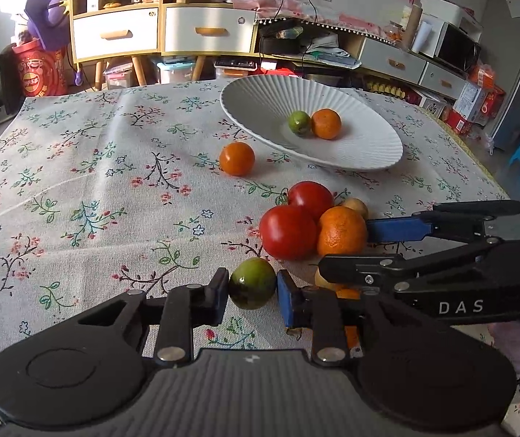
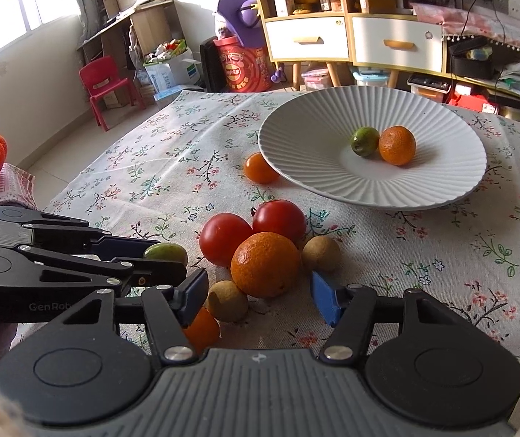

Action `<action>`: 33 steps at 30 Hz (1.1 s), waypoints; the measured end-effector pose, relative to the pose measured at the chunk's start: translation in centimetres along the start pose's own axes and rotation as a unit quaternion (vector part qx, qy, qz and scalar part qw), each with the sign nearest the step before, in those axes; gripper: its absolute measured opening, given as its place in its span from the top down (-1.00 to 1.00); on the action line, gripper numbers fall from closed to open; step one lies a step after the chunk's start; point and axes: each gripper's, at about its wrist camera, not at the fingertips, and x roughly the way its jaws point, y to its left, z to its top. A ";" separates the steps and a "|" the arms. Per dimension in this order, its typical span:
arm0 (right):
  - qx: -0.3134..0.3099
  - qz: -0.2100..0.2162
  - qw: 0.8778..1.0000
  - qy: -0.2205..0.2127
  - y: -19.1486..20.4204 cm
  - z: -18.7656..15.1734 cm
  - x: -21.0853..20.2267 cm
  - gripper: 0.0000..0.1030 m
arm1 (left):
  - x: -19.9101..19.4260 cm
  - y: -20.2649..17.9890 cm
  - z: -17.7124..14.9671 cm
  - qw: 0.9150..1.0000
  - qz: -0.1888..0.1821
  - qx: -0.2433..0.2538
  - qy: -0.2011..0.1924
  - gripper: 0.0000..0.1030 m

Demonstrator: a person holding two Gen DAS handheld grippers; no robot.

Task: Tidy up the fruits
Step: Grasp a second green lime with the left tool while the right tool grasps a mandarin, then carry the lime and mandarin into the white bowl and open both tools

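Observation:
My left gripper (image 1: 252, 289) is shut on a green fruit (image 1: 253, 283) just above the floral tablecloth; it also shows in the right wrist view (image 2: 165, 252). My right gripper (image 2: 260, 293) is open around a big orange (image 2: 265, 264), with a brown longan (image 2: 228, 300) between its fingers. Two red tomatoes (image 2: 225, 233) (image 2: 279, 220) and another longan (image 2: 321, 254) sit beside the orange. A white ribbed plate (image 2: 314, 153) holds a green fruit (image 2: 365, 140) and an orange (image 2: 397, 145). A small orange (image 2: 260, 168) lies by the plate.
Another small orange (image 2: 201, 327) lies under my right gripper's left finger. The table's left edge (image 2: 89, 171) drops to the floor with a red chair (image 2: 105, 85). Shelves and drawers (image 2: 351, 40) stand behind the table.

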 end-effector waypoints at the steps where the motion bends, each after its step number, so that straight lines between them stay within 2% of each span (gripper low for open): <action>1: 0.001 0.000 1.000 0.000 0.0 0.0 0.1 -0.10 | 0.0 0.0 0.0 1.000 0.000 0.001 0.000 0.54; 13: 0.006 0.004 1.000 -0.003 -0.1 0.0 0.1 0.02 | 0.1 -0.1 0.1 1.000 0.001 0.001 0.003 0.54; 16: 0.008 -0.003 1.000 -0.006 -0.3 0.2 0.1 0.22 | 0.2 -0.2 0.1 1.000 0.001 0.003 0.005 0.54; 33: 0.001 0.002 1.000 -0.012 -0.1 0.3 -0.9 0.24 | -0.5 -0.5 0.6 1.000 0.001 0.007 -0.007 0.54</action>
